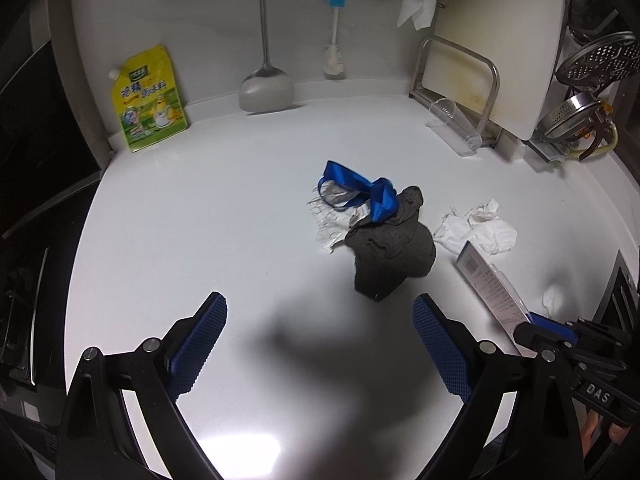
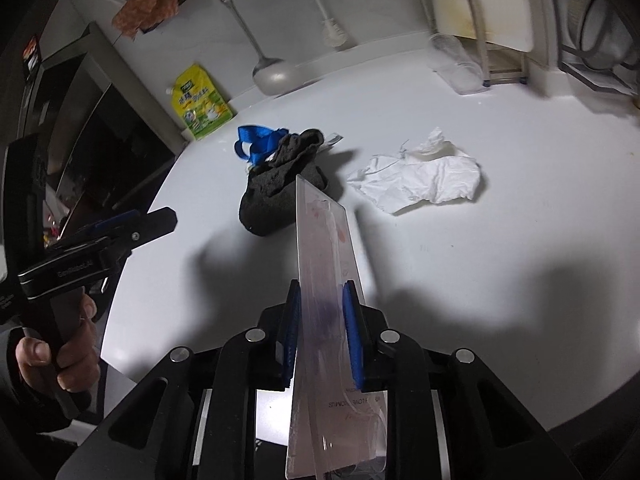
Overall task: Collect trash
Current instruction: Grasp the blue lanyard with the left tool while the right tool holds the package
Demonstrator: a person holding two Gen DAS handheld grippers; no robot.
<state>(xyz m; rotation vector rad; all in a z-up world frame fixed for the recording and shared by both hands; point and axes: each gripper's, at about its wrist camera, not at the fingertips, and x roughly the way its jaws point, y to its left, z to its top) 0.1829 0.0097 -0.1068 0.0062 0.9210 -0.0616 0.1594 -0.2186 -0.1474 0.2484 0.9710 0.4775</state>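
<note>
My right gripper [image 2: 320,300] is shut on a flat card-and-plastic package [image 2: 324,240] and holds it above the white counter [image 2: 480,260]; the package also shows in the left wrist view [image 1: 492,280]. My left gripper [image 1: 320,316] is open and empty, just short of a dark grey cloth [image 1: 394,248]. A blue ribbon [image 1: 360,188] and a torn white wrapper [image 1: 332,216] lie against the cloth. A crumpled white tissue [image 1: 480,228] lies to its right, and shows in the right wrist view [image 2: 420,176].
A yellow seasoning pouch [image 1: 150,100] leans on the back wall at left. A ladle [image 1: 266,80] and bottle brush [image 1: 334,52] hang there. A clear cup [image 1: 454,124] lies by the cutting-board rack [image 1: 480,76]. A stove [image 1: 32,208] borders the left edge.
</note>
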